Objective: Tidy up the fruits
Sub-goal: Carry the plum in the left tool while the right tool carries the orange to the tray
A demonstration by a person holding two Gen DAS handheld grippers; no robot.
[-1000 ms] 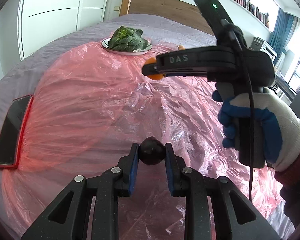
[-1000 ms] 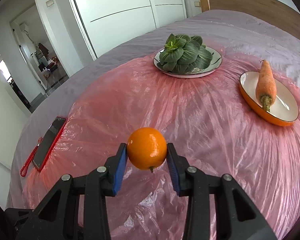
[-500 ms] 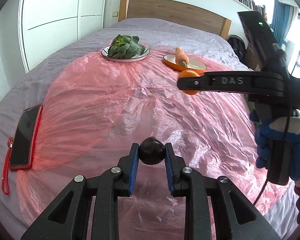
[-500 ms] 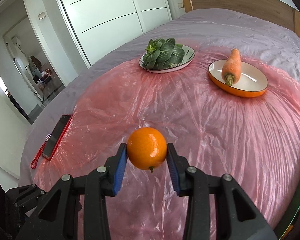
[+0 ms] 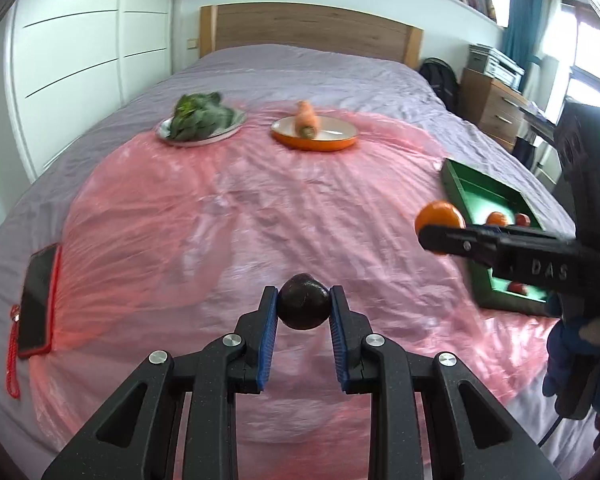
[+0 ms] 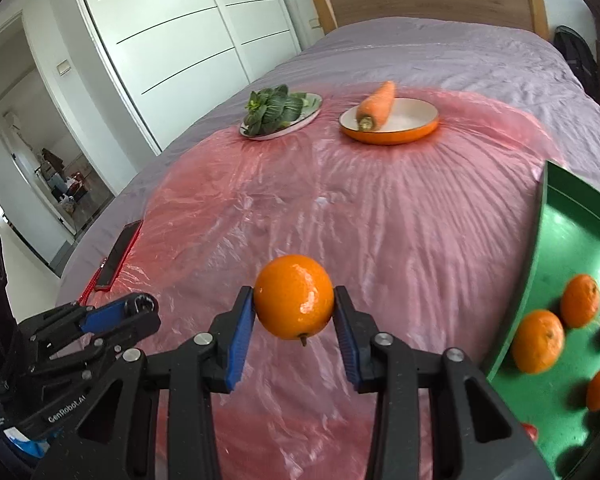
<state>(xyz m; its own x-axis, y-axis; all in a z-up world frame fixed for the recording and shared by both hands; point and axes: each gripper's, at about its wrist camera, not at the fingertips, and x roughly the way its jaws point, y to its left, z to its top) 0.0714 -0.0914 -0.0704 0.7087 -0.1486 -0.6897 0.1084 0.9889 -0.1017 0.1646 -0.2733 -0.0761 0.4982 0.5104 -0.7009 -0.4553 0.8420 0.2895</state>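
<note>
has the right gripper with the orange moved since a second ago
Yes. In the left wrist view the right gripper and its orange have swung rightward, from in front of the greens plate to beside the green tray.

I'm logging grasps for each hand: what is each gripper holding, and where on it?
Left gripper pinches a dark round fruit across its sides. Right gripper pinches an orange across its sides, stem end down.
</note>
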